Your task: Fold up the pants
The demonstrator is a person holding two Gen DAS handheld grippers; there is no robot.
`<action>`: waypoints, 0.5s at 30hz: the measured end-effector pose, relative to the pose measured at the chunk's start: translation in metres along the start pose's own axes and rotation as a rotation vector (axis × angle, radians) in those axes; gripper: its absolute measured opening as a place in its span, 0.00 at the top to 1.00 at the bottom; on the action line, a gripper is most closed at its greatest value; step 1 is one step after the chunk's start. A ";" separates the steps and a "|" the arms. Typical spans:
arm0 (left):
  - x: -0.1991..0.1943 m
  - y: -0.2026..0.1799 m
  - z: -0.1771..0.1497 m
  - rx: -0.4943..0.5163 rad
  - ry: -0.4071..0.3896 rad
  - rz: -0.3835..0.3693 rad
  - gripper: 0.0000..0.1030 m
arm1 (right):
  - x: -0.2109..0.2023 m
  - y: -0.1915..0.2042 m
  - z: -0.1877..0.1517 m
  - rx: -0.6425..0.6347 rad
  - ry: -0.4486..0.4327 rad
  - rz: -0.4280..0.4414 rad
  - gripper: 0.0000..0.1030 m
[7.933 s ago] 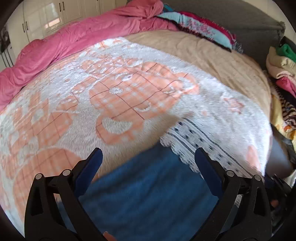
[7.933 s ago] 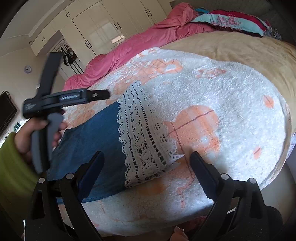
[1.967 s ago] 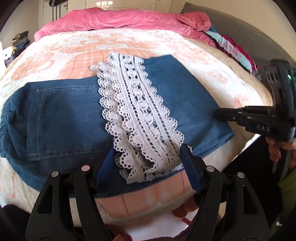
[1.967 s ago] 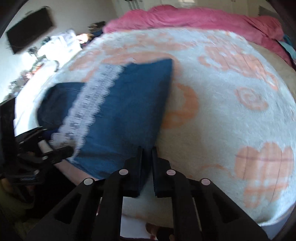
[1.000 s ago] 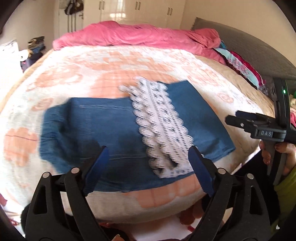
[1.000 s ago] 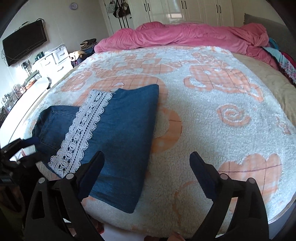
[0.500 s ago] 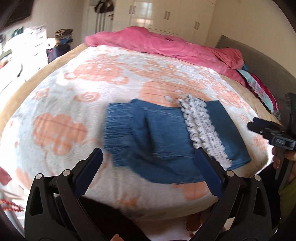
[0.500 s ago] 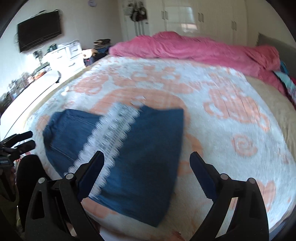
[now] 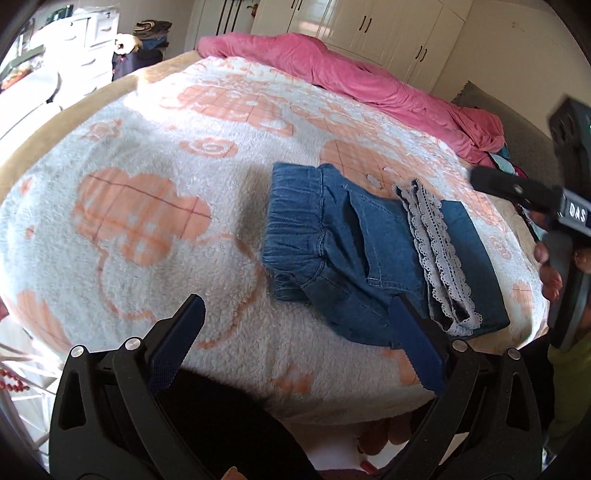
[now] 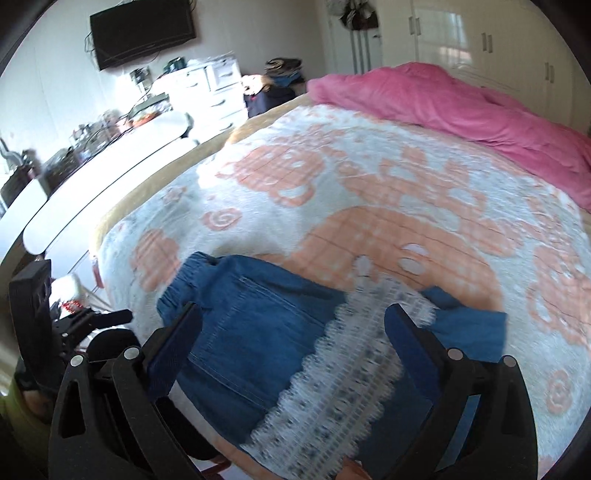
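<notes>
Folded blue denim pants (image 9: pixel 369 251) with a white lace band (image 9: pixel 436 254) across them lie flat near the bed's front edge. My left gripper (image 9: pixel 295 301) is open and empty, hovering over the blanket to the left of the pants' elastic waist. My right gripper (image 10: pixel 291 309) hangs above the pants (image 10: pixel 258 325) and lace (image 10: pixel 332 369) with its jaws opening; the fabric lies below them and the pads do not touch it. The right gripper's body (image 9: pixel 535 199) shows at the right of the left wrist view, held by a hand.
A white and orange fleece blanket (image 9: pixel 147 184) covers the bed. A pink duvet (image 9: pixel 351 74) is bunched along the far side. A white dresser (image 10: pixel 207 88), a wall TV (image 10: pixel 144 29) and a long white board (image 10: pixel 92 166) stand to the left.
The right gripper, shut on a pants corner two seconds ago, has let go, lifted and swung left over the pants. The left gripper has drawn back and moved left; the pants stay folded.
</notes>
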State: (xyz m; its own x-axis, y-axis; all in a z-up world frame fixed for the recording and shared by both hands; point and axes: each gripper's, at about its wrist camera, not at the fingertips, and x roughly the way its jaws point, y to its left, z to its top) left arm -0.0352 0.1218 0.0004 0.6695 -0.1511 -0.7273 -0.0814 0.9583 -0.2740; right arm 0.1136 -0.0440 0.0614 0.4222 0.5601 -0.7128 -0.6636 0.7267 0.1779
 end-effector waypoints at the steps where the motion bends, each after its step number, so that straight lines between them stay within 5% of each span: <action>1: 0.001 -0.001 0.000 0.003 0.001 -0.004 0.09 | 0.008 0.004 0.004 -0.005 0.018 0.021 0.05; 7: 0.020 -0.005 0.000 -0.012 0.035 -0.051 0.10 | 0.061 0.027 0.022 -0.075 0.138 0.046 0.05; 10: 0.033 -0.007 -0.001 -0.020 0.084 -0.078 0.25 | 0.078 0.030 0.031 -0.075 0.166 0.064 0.05; 15: 0.039 0.001 -0.003 -0.073 0.068 -0.120 0.30 | 0.103 0.039 0.038 -0.095 0.230 0.123 0.05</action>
State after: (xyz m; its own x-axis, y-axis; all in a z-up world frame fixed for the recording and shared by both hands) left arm -0.0111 0.1161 -0.0297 0.6262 -0.2822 -0.7268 -0.0588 0.9124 -0.4050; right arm 0.1542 0.0571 0.0207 0.1906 0.5291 -0.8269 -0.7607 0.6120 0.2163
